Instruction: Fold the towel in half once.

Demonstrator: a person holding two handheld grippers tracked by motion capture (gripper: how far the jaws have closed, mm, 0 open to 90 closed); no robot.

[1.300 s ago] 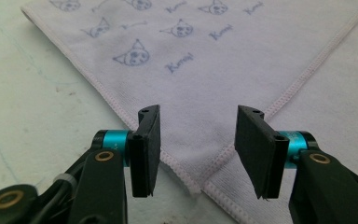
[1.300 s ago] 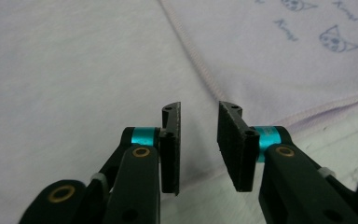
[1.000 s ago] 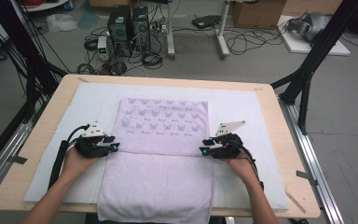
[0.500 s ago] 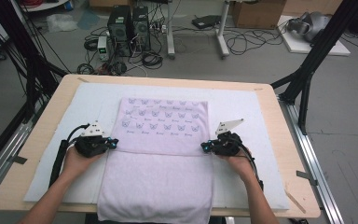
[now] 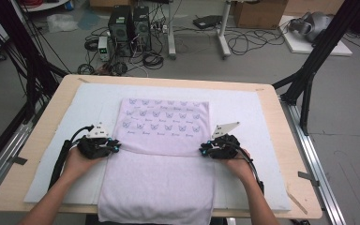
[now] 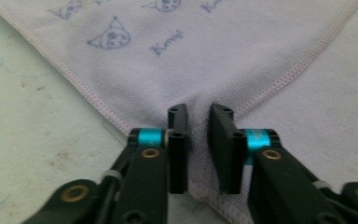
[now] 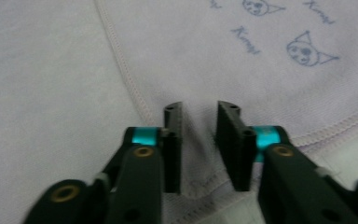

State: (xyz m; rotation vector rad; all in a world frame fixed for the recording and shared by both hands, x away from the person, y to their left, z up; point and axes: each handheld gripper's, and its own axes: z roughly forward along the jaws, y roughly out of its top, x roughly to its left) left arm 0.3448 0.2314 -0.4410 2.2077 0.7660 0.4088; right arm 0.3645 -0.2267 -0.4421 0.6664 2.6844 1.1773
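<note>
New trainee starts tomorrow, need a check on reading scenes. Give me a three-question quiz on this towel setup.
1. True or false: the towel's printed part lies farther from the person than its plain part.
2. Where are the left tongs and right tongs? A: at the towel's far corners. B: at its side edges, where the printed part meets the plain part. C: off the table.
3. What lies directly under the towel?

Key: 1 true. 2 B; the jaws of both have just been opening, with towel cloth between them. 3 the white mat on the wooden table.
</note>
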